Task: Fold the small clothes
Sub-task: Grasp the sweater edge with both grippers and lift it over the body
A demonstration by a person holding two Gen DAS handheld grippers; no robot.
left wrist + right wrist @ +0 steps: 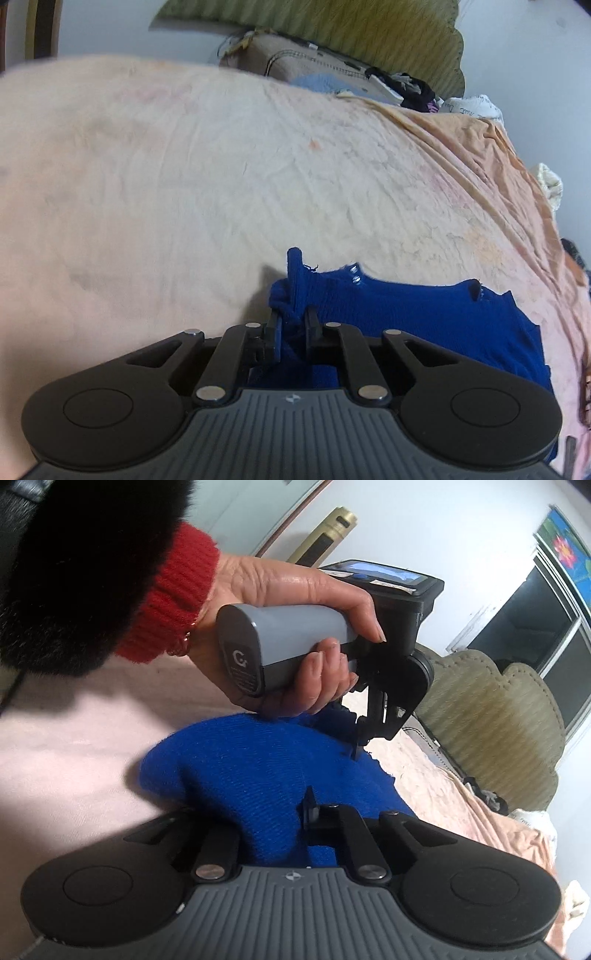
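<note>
Blue knit garment (424, 317) lies on the bed (184, 184). Your left gripper (293, 325) and right gripper (273, 812) each have jaws pinched tight on its edge, ready to lift for a fold.

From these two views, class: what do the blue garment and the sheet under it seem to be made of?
Blue garment: likely knitted wool or acrylic, matte; ribbed texture and frayed threads at its edge. Sheet: probably thin woven cotton, matte; fine creases, faded pink-peach colour.

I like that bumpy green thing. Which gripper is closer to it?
Left. The left gripper pinches the blue cloth nearer the green headboard; the right gripper grips the cloth farther back from it.
</note>
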